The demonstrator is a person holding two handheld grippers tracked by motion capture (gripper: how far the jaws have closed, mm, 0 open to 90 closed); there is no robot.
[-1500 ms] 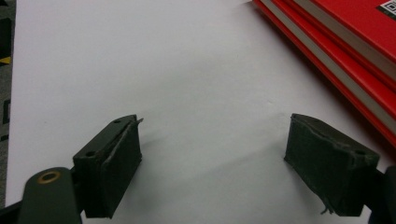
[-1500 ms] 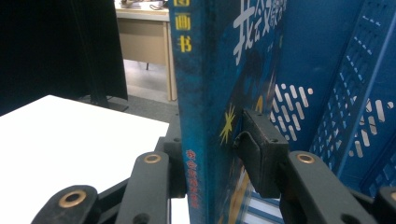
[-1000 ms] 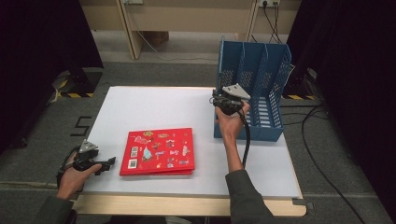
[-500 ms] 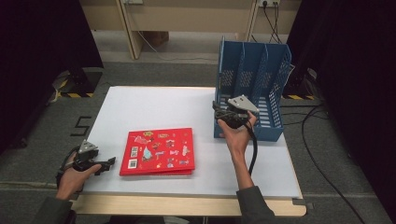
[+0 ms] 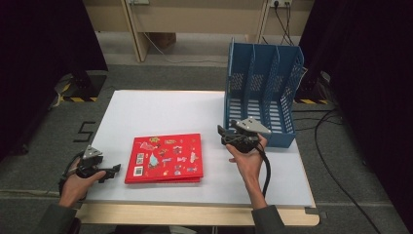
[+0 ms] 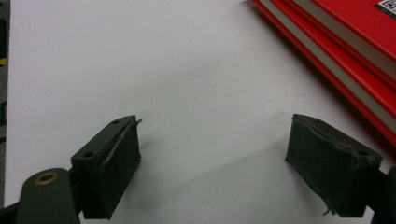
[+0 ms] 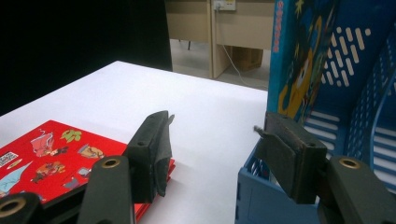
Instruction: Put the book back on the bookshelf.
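A red book [image 5: 165, 157] with cartoon stickers lies flat on the white table [image 5: 160, 112], left of centre. In the left gripper view its red edges [image 6: 355, 42] show stacked layers of cover and pages. My left gripper [image 5: 115, 171] rests at the table's near left corner and points at the book. It is open [image 6: 217, 128], its jaws have just been opening, and only bare table lies between them. My right gripper [image 5: 221, 135] hovers just in front of the blue file rack [image 5: 263, 73]. It is also open [image 7: 215, 123], its jaws have just been opening, and they hold nothing.
The blue rack [image 7: 327, 70] has three upright slots and stands at the table's right back. Cables run across the floor on the right. A wooden desk stands behind the table. Black curtains hang on both sides.
My right gripper has drawn back from the rack's front toward the near side and a little left, and its jaws stand wider. The left hand and the book have stayed put.
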